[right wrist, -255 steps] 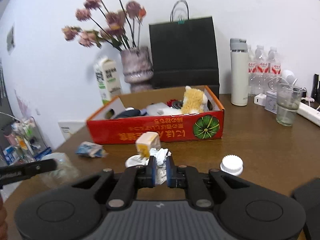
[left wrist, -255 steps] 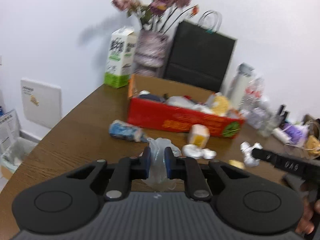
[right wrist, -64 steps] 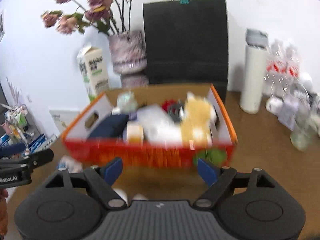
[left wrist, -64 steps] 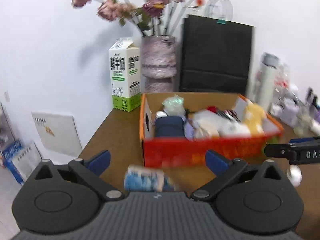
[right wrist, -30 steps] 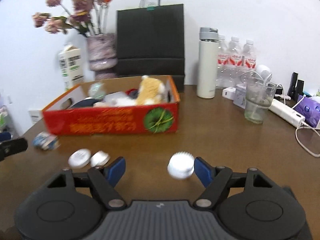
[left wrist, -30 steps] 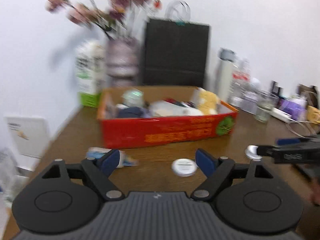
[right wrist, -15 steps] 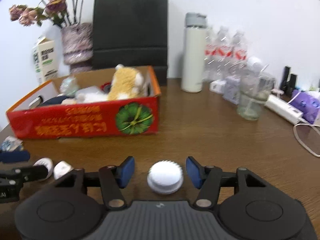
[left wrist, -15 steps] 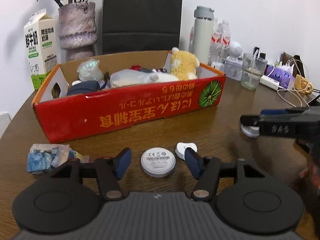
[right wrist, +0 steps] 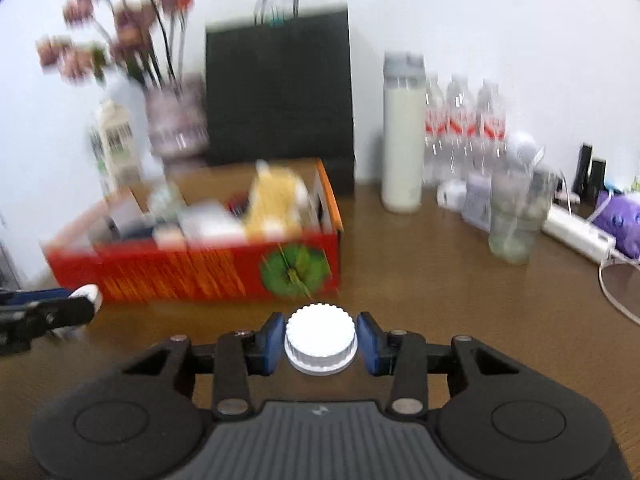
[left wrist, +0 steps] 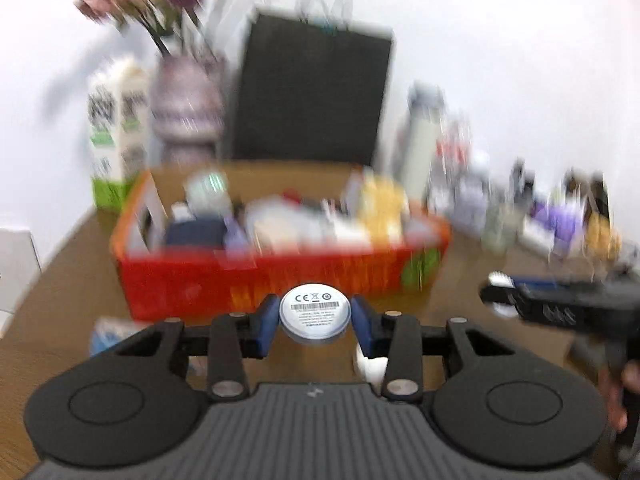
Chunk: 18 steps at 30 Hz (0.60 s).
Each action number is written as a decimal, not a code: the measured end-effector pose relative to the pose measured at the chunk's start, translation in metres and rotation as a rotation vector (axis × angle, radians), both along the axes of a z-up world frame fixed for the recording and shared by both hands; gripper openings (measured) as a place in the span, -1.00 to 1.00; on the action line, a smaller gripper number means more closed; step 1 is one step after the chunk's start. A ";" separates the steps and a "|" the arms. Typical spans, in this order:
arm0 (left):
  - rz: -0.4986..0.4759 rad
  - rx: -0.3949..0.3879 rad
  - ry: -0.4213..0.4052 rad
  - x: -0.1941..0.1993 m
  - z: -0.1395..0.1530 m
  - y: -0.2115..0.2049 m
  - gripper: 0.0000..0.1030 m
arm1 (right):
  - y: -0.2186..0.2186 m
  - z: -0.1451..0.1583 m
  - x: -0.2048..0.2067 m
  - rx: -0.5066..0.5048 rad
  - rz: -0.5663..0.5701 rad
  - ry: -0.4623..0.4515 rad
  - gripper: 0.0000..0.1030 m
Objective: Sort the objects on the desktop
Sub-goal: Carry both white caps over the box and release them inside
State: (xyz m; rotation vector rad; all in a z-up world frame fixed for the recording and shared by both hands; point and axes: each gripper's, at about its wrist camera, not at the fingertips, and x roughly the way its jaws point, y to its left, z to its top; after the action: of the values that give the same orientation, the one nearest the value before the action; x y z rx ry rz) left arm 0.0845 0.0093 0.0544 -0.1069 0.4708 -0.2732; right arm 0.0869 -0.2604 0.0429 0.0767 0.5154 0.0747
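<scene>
While both views smear with blur, we can still read the room: a brown wooden table [right wrist: 460, 288] with visible grain runs up to a plain white wall.

At the back stands a matte black paper bag [right wrist: 280, 92] with thin loop handles. Beside it we see a mottled vase [right wrist: 176, 120] of dried pinkish flowers and a white-and-green milk carton [left wrist: 114, 136]. To the right are a tall white flask [right wrist: 402, 136] with a grey lid, 3 clear water bottles [right wrist: 464, 120] with red labels, a clear glass [right wrist: 516, 216] and a white power strip [right wrist: 576, 236].

On the table sits a long red cardboard box [right wrist: 200, 272] with orange rims and a green pumpkin print. It holds a fuzzy yellow plush toy [right wrist: 276, 204], a dark blue pouch [left wrist: 196, 232] and pale items too blurred for us to name.

Our left gripper [left wrist: 314, 322] is closing its blue pads on a flat round white disc [left wrist: 314, 312] with a printed label; the disc looks lifted in front of the box, and the pads appear to touch its edges. A small white piece [left wrist: 370, 364] and a blurred blue packet [left wrist: 110, 334] lie on the table below.

Our right gripper [right wrist: 320, 344] is closing on a white ribbed cap [right wrist: 320, 338], round with a wider base flange, near the front of the box. The pads sit against its sides; we cannot tell whether it rests on the table.
</scene>
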 end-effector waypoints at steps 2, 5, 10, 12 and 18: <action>0.071 -0.055 -0.034 0.013 0.023 0.018 -0.22 | -0.002 0.033 -0.009 0.091 0.030 -0.094 -0.26; 0.153 -0.074 -0.076 0.042 0.055 0.037 -0.22 | 0.004 0.077 -0.005 0.151 0.093 -0.220 -0.26; 0.171 -0.099 -0.179 0.076 0.098 0.041 -0.21 | 0.027 0.124 0.036 0.083 0.128 -0.313 -0.26; 0.169 -0.115 -0.180 0.093 0.100 0.040 -0.21 | 0.032 0.131 0.059 0.068 0.142 -0.319 -0.26; 0.178 -0.208 0.040 0.164 0.049 0.049 -0.21 | 0.017 0.104 0.150 0.216 0.116 -0.172 -0.25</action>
State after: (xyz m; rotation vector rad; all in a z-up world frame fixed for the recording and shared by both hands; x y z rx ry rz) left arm 0.2489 0.0580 0.1038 -0.3559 0.4681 -0.1447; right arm 0.2365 -0.2435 0.1469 0.2494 0.3382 0.2483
